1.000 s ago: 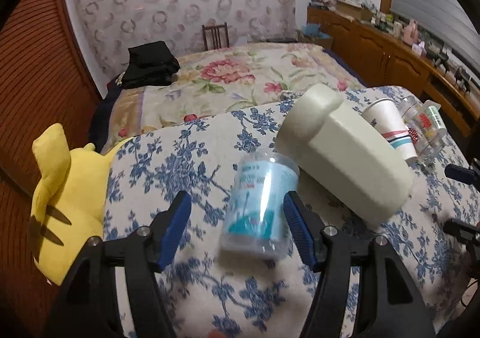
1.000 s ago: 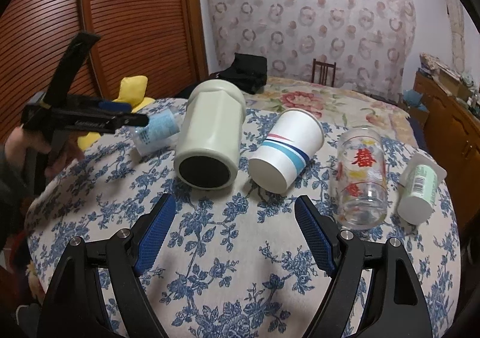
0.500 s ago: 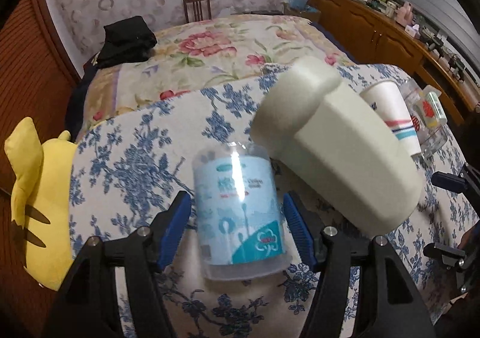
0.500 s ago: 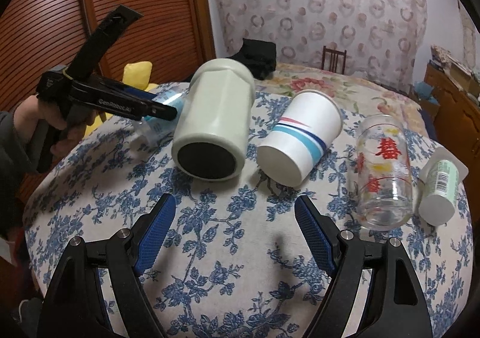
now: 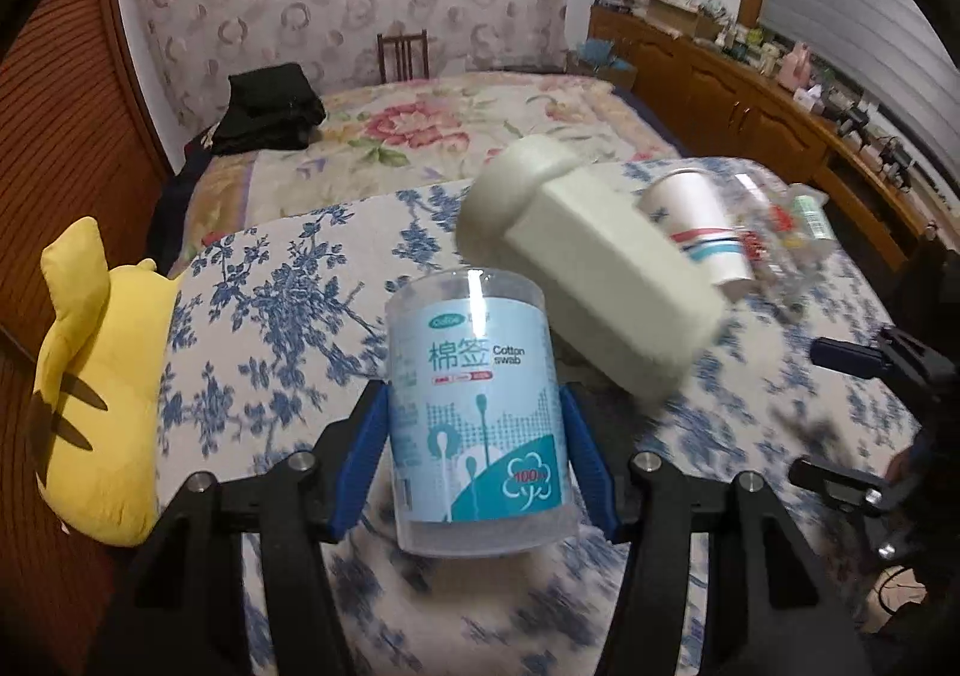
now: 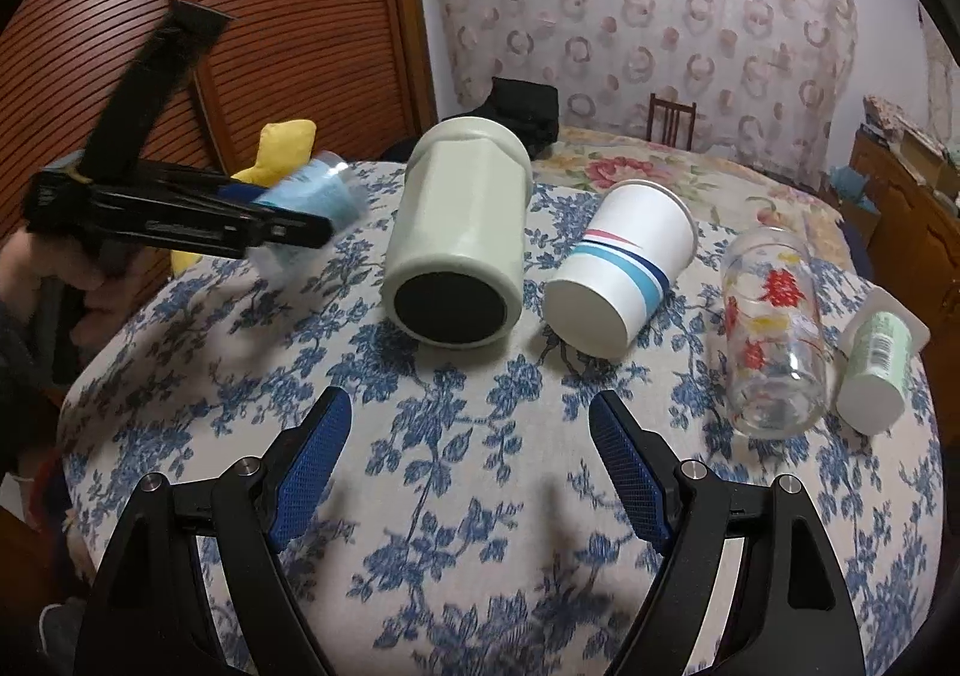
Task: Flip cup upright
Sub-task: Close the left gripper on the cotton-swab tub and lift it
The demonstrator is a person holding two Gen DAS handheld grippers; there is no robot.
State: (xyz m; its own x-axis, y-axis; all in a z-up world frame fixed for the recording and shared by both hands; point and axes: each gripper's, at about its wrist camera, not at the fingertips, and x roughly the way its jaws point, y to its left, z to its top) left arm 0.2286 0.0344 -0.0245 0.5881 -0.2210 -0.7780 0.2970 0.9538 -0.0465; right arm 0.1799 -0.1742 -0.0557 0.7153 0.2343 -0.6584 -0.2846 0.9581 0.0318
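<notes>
Count: 1 cotton swab container (image 5: 477, 412); 1 pale green mug (image 6: 459, 232); 1 paper cup (image 6: 624, 268); 1 printed glass (image 6: 774, 334); 1 small labelled tub (image 6: 879, 364); 1 yellow plush toy (image 5: 90, 376); 1 wooden chair (image 6: 672, 119).

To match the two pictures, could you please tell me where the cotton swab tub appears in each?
Left wrist: cotton swab tub at centre, upright between the left gripper fingers.
Right wrist: far left, blurred, held above the table in the same gripper.
Shared landmark: the pale green cup lying on its side.
</notes>
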